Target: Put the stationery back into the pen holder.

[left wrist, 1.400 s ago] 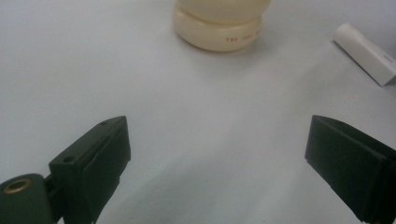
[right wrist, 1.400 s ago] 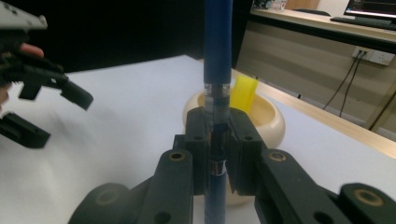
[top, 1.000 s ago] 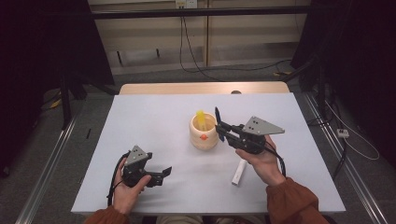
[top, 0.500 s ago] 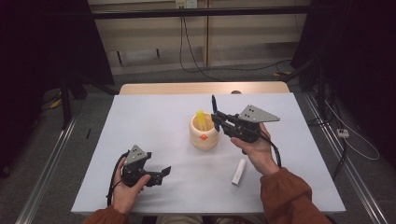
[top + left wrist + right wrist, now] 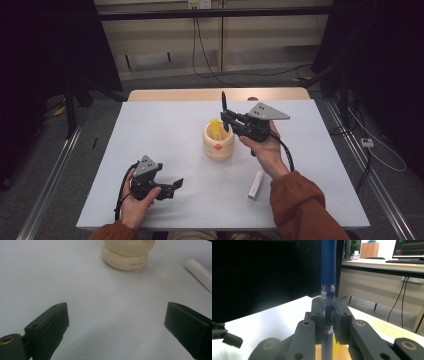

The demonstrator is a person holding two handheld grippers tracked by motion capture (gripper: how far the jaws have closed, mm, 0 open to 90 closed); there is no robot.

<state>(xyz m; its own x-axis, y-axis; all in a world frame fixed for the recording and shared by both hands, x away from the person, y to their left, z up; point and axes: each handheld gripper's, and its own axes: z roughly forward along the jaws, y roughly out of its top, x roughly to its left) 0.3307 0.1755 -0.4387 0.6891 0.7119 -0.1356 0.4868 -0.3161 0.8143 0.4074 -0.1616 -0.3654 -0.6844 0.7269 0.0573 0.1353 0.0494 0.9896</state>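
Observation:
A cream holder cup (image 5: 218, 143) stands mid-table with a yellow pen (image 5: 216, 128) in it; its base (image 5: 126, 253) is at the top of the left gripper view. My right gripper (image 5: 226, 120) is shut on a blue pen (image 5: 223, 102), which stands upright just above the cup's right rim. In the right gripper view the blue pen (image 5: 328, 277) rises between the closed jaws. My left gripper (image 5: 172, 186) rests low near the table's front left, jaws wide apart with nothing between them (image 5: 116, 325).
A white cylindrical marker (image 5: 255, 184) lies on the table right of the cup, toward the front; its end (image 5: 200, 273) shows in the left gripper view. The white table (image 5: 165, 130) has a wooden strip at its far edge. Cables run across the floor behind.
My right gripper has carried the blue pen leftward and slightly up, from right of the cup to above its rim. The left gripper has stayed put.

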